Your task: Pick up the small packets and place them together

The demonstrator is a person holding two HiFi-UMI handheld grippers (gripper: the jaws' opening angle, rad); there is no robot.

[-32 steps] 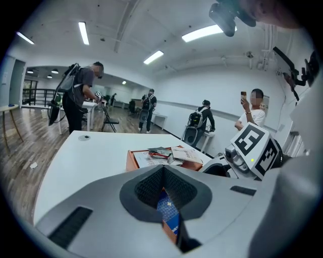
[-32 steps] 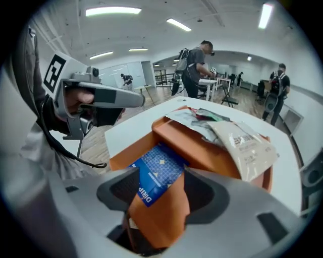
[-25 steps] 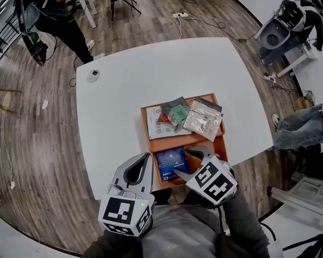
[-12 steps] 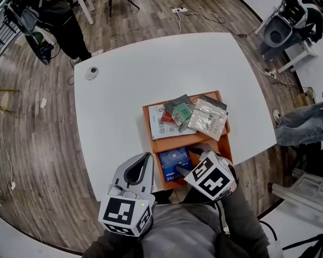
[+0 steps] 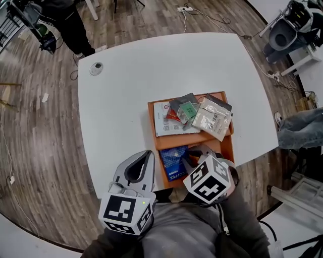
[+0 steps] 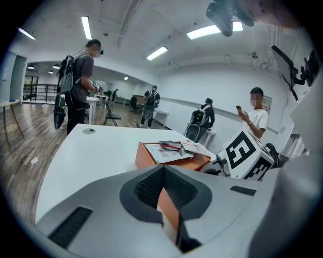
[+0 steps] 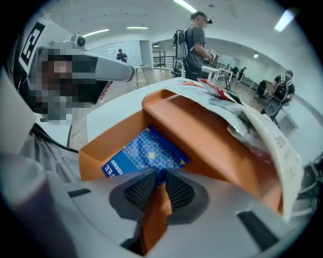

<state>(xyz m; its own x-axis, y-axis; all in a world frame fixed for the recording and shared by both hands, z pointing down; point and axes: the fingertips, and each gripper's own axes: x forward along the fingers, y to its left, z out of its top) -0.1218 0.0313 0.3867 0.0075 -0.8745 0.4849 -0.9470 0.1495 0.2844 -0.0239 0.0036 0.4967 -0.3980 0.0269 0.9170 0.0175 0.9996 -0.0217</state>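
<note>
The white tabletop (image 5: 141,80) stood on a floor of wood planks (image 5: 35,151) in a large, bright room lit by long ceiling lights (image 6: 207,30). Most of the tabletop was bare; a small round grey object (image 5: 96,67) lay near its far left corner, well apart from an orange tray (image 5: 154,113) set toward the near edge. The tray had two compartments. The far one held a loose pile of small packets (image 5: 194,113), among them a pale one (image 5: 214,117) overhanging the right rim and a green one (image 5: 189,109) on top. The near compartment held a blue packet (image 5: 173,160) lying flat. The right tool (image 5: 191,152) pointed steeply down into that near compartment; its jaws had just been closing, and its own view showed them narrow, their tips (image 7: 160,174) pinched on the near edge of the blue packet. The left tool (image 5: 149,155) hung just off the near edge of the tabletop beside the tray, jaws together with nothing between them. A power strip (image 5: 184,8) with trailing cable lay on the floor beyond the tabletop. A person in dark clothes (image 5: 70,25) stood past the far left corner, and several more people (image 6: 202,115) stood deeper in the room.
</note>
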